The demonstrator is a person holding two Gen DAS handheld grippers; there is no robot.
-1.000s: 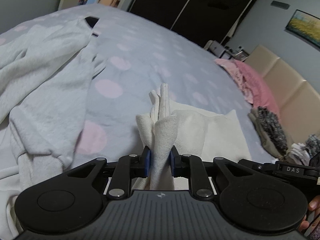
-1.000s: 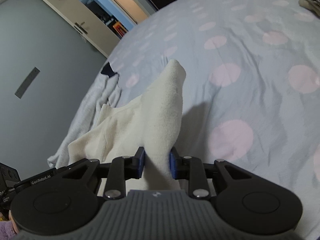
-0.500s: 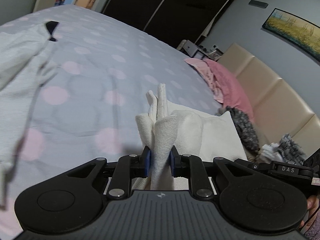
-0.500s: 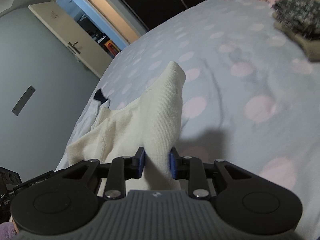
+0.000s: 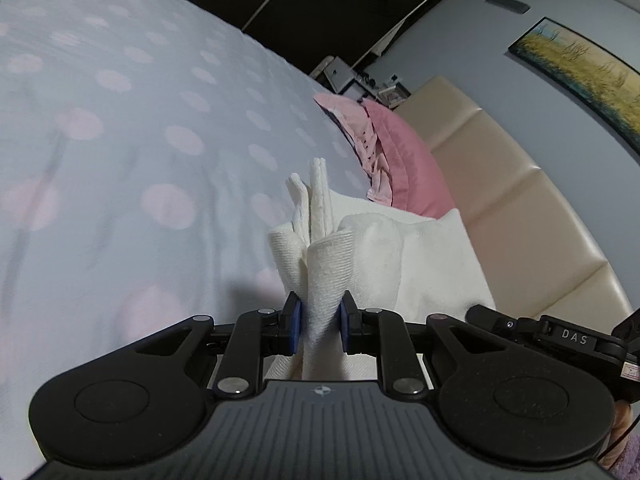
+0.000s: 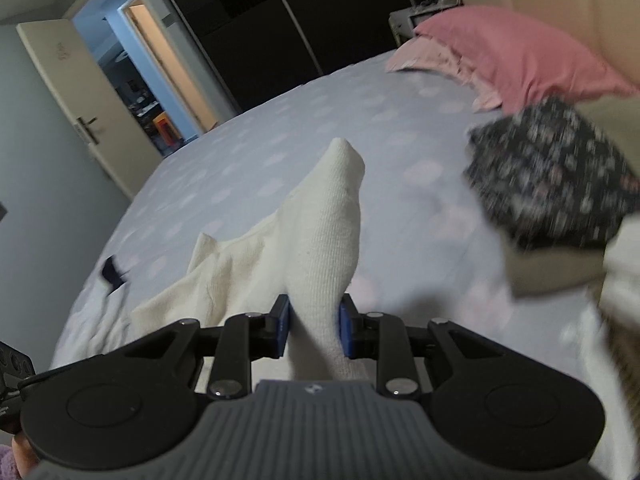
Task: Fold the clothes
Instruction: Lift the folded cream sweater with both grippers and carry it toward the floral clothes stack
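The left claw (image 5: 319, 322) is clamped on a bunched fold of the cream garment (image 5: 404, 256), its blue pads pressing both sides. The right claw (image 6: 313, 330) likewise pinches a thick fold of the same garment (image 6: 324, 232), which hangs between them above the dotted bed (image 5: 120, 128). Beyond lie a dark patterned cloth (image 6: 552, 176), then pink pillows (image 6: 516, 52).

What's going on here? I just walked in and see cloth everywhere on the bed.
A person is folding clothes with a handheld tool in each hand. The left tool and the right tool are each shut on a bunch of one cream knit garment, holding it above the dotted bedspread. A dark patterned garment lies near the pink pillow.
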